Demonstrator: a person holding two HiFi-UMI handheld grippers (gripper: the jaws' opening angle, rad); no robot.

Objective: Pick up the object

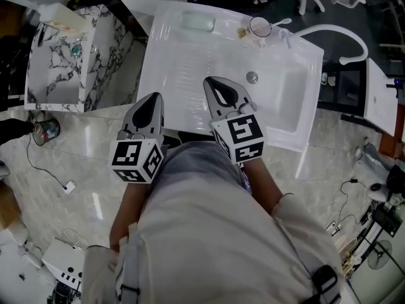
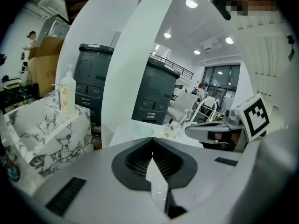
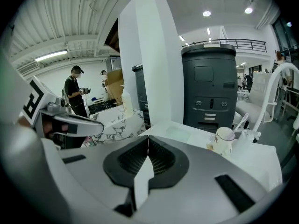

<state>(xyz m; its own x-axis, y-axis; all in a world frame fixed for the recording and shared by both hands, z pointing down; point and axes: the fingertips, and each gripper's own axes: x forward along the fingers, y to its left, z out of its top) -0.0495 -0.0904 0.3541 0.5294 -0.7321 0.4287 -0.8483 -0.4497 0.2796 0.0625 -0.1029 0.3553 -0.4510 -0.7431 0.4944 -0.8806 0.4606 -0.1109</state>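
Observation:
A white washbasin top [image 1: 183,68] lies in front of me. On its far edge rest a pale green soap bar [image 1: 197,21] and a white mug [image 1: 259,27] with a toothbrush in it. My left gripper [image 1: 150,101] hangs at the basin's near edge, jaws shut and empty. My right gripper [image 1: 219,85] hovers over the ribbed drainer, also shut on nothing. In the left gripper view the left gripper [image 2: 152,141] points toward the mug [image 2: 174,126]. From the right gripper [image 3: 148,139], the mug [image 3: 224,140] and soap [image 3: 177,133] lie beyond.
The sunken bowl with its drain [image 1: 252,77] is to the right, a curved white faucet [image 1: 342,40] behind it. A marble shelf unit [image 1: 63,62] with a bottle [image 2: 67,94] stands to the left. Grey cabinets [image 3: 212,85] stand behind. A person [image 3: 74,91] stands far off.

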